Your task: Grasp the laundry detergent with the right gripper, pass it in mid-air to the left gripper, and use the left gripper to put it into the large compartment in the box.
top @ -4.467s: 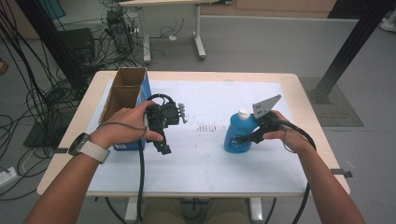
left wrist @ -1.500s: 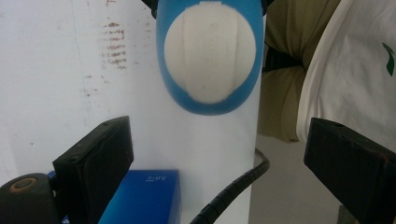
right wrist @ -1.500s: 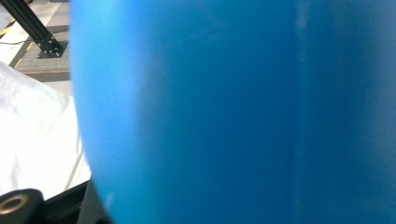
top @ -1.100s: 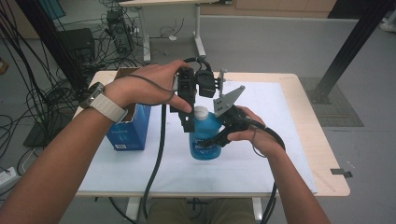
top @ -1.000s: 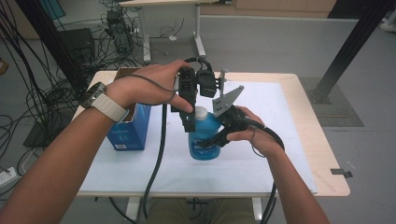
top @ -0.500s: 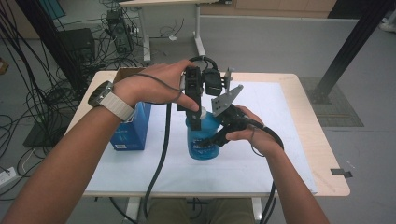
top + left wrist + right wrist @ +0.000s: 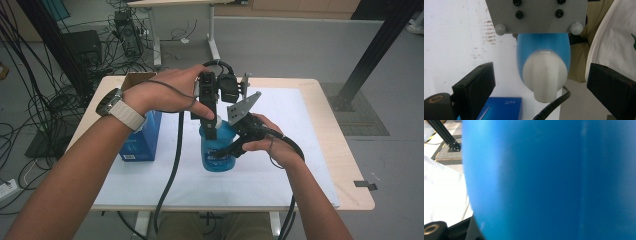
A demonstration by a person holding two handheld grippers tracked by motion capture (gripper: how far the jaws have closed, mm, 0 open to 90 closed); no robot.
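A blue plastic bottle (image 7: 217, 152) with a white cap (image 7: 544, 77) stands on the white mat at mid-table. My right gripper (image 7: 229, 150) is shut on the bottle's body from the right; in the right gripper view the blue bottle wall (image 7: 549, 180) sits right against the lens. My left gripper (image 7: 212, 131) points straight down over the bottle's top. In the left gripper view my left gripper (image 7: 541, 75) straddles the cap with its jaws open, a clear gap on each side.
A blue carton (image 7: 142, 140) stands left of the bottle, also seen as the blue carton (image 7: 501, 111) below the jaws. A brown cardboard box (image 7: 136, 79) sits behind it. The white mat (image 7: 300, 165) covers most of the wooden table (image 7: 350, 185).
Since the earliest frame the bottle has come from the table's right to the middle, and my left gripper has left the carton and now stands over the cap. Over the last second hardly anything shifts.
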